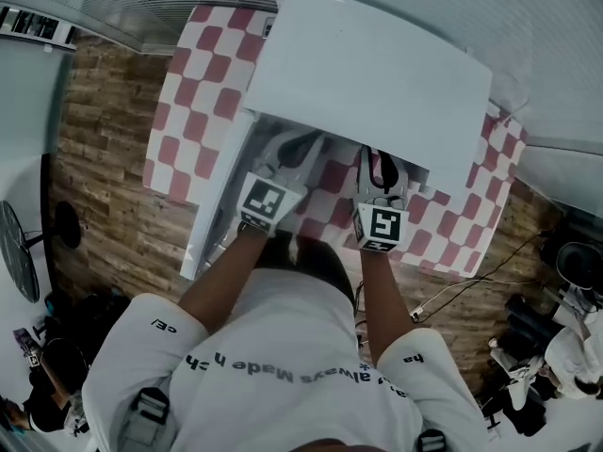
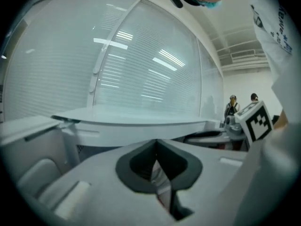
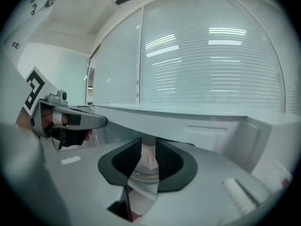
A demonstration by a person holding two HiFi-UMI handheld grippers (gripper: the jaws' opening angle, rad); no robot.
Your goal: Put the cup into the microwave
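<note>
The white microwave stands on a red-and-white checkered table, its door swung open to the left. Both grippers sit at the open front. My right gripper has its jaws pressed on a white cup, which fills the gap between them; in the head view this gripper reaches under the microwave's top edge and the cup is hidden. My left gripper is shut with nothing in it, only checkered cloth showing below; in the head view it lies beside the open door.
Wooden floor surrounds the table. A fan stands at the left, and cables and bags lie at the right. Slatted blinds run behind the microwave. Two people stand far off in the left gripper view.
</note>
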